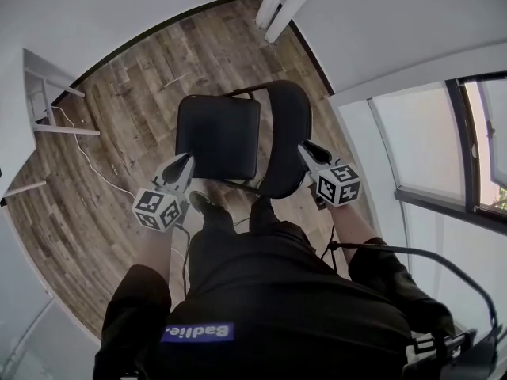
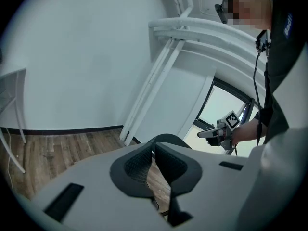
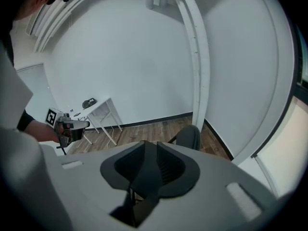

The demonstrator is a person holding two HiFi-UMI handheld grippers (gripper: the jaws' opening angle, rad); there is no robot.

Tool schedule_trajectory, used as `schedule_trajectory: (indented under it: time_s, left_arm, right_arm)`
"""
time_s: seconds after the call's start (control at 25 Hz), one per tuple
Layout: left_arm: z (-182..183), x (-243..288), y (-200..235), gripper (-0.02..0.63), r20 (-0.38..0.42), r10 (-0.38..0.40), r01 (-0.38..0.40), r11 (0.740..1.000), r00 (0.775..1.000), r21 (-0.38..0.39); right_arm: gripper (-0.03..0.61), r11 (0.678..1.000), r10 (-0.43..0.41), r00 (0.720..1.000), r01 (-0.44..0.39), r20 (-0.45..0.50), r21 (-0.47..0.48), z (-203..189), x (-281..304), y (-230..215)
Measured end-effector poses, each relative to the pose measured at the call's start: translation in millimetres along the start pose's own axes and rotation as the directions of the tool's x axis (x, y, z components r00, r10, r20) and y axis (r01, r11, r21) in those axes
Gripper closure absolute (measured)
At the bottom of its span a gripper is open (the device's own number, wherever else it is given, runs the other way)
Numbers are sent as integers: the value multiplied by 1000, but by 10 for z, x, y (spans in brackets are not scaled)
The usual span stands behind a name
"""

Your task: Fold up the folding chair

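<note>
- We held the left gripper (image 1: 187, 161), fingers closed and empty, beside the black padded folding chair (image 1: 218, 133).
- Our right gripper (image 1: 305, 148), fingers slightly parted, hovered by its backrest (image 1: 287, 137), seemingly ready to grasp.

Open floor (image 1: 119, 133) around chair (image 1: 218, 137)

The left arm (image 1: 153, 248) and right arm (image 1: 354, 222) reach forward and down, 1 gripper each. The left gripper (image 1: 184, 165) has its jaws together, empty. The right gripper (image 1: 307, 152) has its jaws slightly apart, empty.
</note>
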State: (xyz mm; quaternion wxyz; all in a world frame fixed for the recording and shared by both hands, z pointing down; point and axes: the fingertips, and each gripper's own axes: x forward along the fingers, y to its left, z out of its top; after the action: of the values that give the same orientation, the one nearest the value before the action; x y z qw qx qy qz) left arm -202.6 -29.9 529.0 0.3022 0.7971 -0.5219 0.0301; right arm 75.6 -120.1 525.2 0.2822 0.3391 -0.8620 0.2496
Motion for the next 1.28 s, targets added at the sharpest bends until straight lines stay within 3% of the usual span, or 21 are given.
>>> schedule_trajectory:
  time_s: [0.24,0.6,0.92,1.28]
  left_arm:
    - [-388,217,518,601,-78,-49,41,994,996,-104]
    - [-886,406,1108,508,-176,-79,50,985,981,-164]
    - [-1271,645,1581,458,-230,-87,32,971,969,-236]
    - [-2041,901,2427,413,-329,-25,-86,944,944,-319]
  right_arm:
    - [468,994,-75,996,78,-47,74,-117,206,-330]
    - [426,975,-161,980,176,-120,132,-285,383,-669]
    - [368,954,-167,967,207,-190,215,-482,518,-870]
    - [325,940,-175,952,237,-250,244,-703,725,-1031]
